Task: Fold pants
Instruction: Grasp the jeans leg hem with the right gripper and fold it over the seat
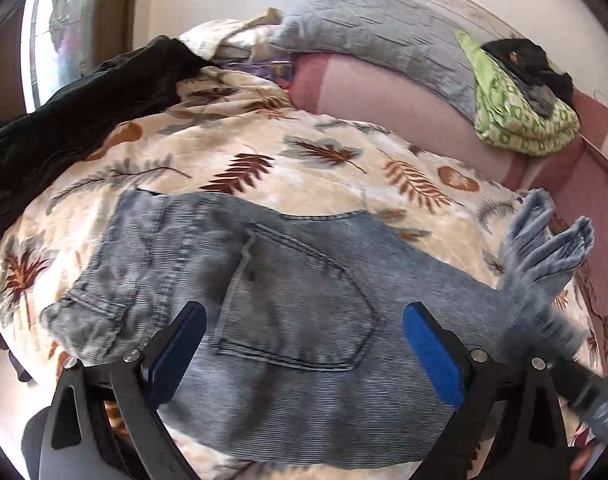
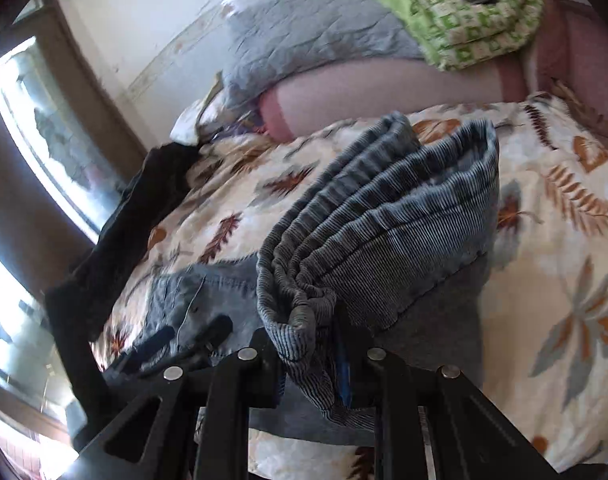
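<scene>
A: Nearest the lens, the left gripper (image 1: 304, 344) hangs with its blue pads (image 1: 435, 356) spread wide, nothing between them. Below lie the jeans (image 1: 288, 292), back pocket (image 1: 296, 300) up.

B: And the right gripper (image 2: 315, 344)?

A: Nearly closed, clamped on a bunch of the jeans' (image 2: 383, 220) leg ends. The hems (image 2: 403, 184) fan up out of its jaws, lifted off the cover.

B: Where is the rest of the jeans?

A: The waist and seat lie flat on the leaf-print blanket (image 1: 264, 152), near its front edge. In the left view the lifted leg ends (image 1: 543, 248) stand at the right, blurred, held by the right gripper (image 1: 559, 364).

B: What else is on the bed?

A: A dark garment (image 1: 84, 104) lies at the left edge of the blanket, apart from the jeans. Behind it, a grey quilt (image 1: 383, 28) along the wall, and a green patterned bundle (image 1: 519, 116) with dark clothes (image 1: 531, 60) on top.
</scene>
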